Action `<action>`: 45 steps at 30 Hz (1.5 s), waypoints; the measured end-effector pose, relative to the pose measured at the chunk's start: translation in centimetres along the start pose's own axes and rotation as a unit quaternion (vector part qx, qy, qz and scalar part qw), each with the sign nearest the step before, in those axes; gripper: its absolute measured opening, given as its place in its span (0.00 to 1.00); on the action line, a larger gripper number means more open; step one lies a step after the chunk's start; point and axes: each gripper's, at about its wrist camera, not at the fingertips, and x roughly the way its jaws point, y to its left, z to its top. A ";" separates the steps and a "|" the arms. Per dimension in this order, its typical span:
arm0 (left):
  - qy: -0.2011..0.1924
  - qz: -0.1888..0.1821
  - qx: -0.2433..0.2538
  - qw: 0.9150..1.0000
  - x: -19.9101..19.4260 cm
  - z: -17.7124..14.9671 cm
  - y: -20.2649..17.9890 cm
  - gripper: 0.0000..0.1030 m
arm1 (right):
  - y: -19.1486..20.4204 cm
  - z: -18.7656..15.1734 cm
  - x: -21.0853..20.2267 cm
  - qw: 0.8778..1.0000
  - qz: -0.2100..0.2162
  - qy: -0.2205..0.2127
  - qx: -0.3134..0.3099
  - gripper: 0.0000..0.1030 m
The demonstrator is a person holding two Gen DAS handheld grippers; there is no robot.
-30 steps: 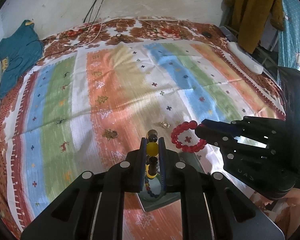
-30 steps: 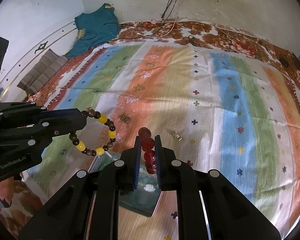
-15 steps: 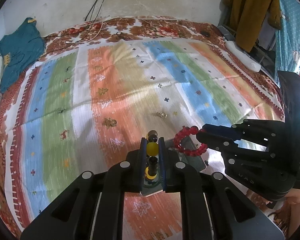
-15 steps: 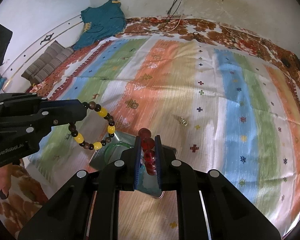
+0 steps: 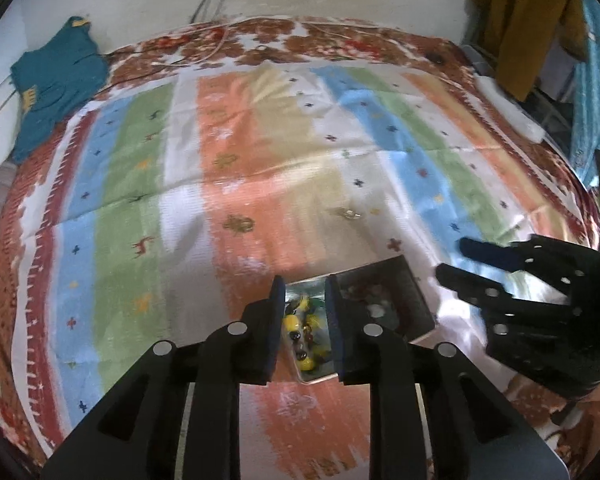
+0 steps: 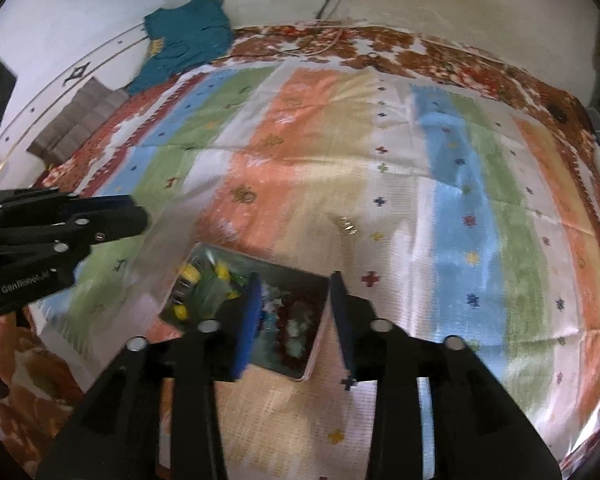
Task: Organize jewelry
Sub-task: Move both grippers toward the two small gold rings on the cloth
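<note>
A metal jewelry box (image 5: 410,276) lies on the striped cloth, also in the right wrist view (image 6: 316,354). The yellow and dark bead bracelet (image 5: 302,334) lies inside it, seen too in the right wrist view (image 6: 188,276). The red bead bracelet (image 6: 296,322) lies in the box's other half. My left gripper (image 5: 304,292) is open and empty above the yellow bracelet. My right gripper (image 6: 294,284) is open and empty above the red bracelet. A small gold piece (image 5: 350,213) lies on the cloth beyond the box, also in the right wrist view (image 6: 349,225).
The striped cloth (image 5: 260,152) covers a bed. A teal garment (image 5: 56,84) lies at its far left corner. Cables (image 5: 220,44) run along the far edge by the wall. A mustard garment (image 5: 528,20) hangs at the right.
Both grippers have opened and let go of their bracelets. The yellow bracelet and the red bracelet now lie in the box. The views have shifted down toward the box.
</note>
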 end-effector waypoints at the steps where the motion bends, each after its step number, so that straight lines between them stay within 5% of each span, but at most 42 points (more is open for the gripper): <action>1: -0.001 0.006 -0.005 1.000 0.0 0.1 0.3 0.20 | -0.2 0.0 0.1 1.000 -0.001 0.001 0.003 0.37; 26: 0.014 0.052 -0.044 0.998 2.6 1.8 3.0 0.68 | -1.7 1.6 3.3 0.999 -0.022 0.038 0.021 0.61; 45: 0.048 0.084 -0.032 0.995 6.9 3.8 3.8 0.72 | -2.9 3.8 7.1 0.997 -0.036 0.065 0.035 0.67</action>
